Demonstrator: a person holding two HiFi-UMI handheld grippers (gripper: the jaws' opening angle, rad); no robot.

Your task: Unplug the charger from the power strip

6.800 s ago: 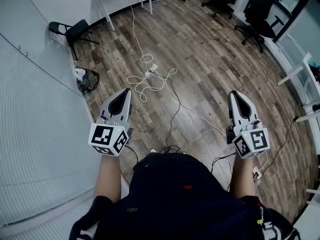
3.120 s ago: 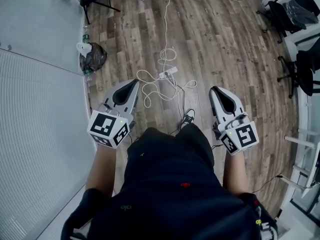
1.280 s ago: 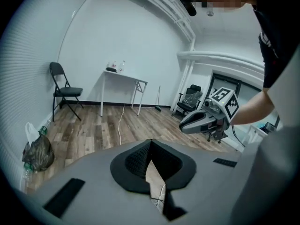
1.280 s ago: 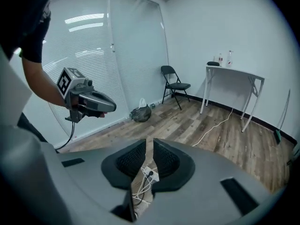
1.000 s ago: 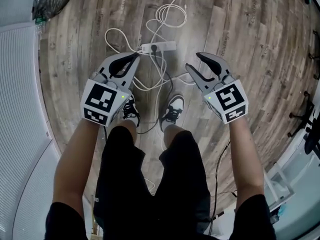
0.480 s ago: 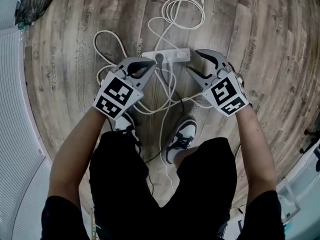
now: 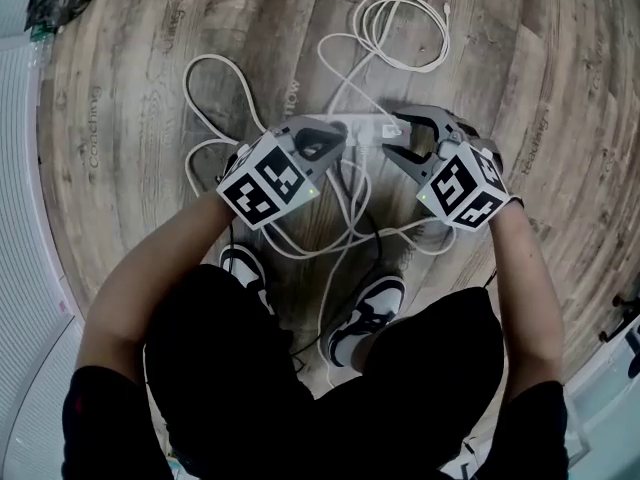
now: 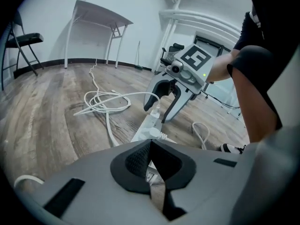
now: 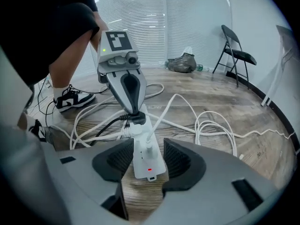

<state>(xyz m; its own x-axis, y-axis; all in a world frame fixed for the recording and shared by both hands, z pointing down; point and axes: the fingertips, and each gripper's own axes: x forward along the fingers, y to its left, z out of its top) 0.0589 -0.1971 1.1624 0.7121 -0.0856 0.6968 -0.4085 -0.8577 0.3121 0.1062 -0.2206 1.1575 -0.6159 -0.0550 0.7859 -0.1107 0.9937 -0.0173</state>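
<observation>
A white power strip (image 7: 362, 126) lies on the wood floor with a red light at its near end (image 9: 149, 169). A white plug (image 9: 147, 149) with a white cable, a round white plug (image 9: 133, 131) and a black plug (image 9: 136, 118) sit in it. My right gripper (image 9: 146, 161) is open, its jaws on either side of the strip's lit end without pressing it. My left gripper (image 9: 135, 110) is shut, its tip down at the black plug at the strip's other end. In the left gripper view its pads (image 8: 140, 156) meet over the strip (image 8: 145, 128), facing the right gripper (image 8: 157, 114).
White cables loop over the floor (image 7: 400, 28) and around the strip (image 9: 220, 125). The person's shoes (image 7: 365, 313) stand just behind the grippers. A folding chair (image 9: 236, 46) and a dark bag (image 9: 183, 62) are by the wall, a white table (image 8: 98, 18) farther off.
Both grippers have dropped to the floor as the person crouched. The right gripper's jaws now straddle the strip's end, and the left gripper's tip has reached the black plug.
</observation>
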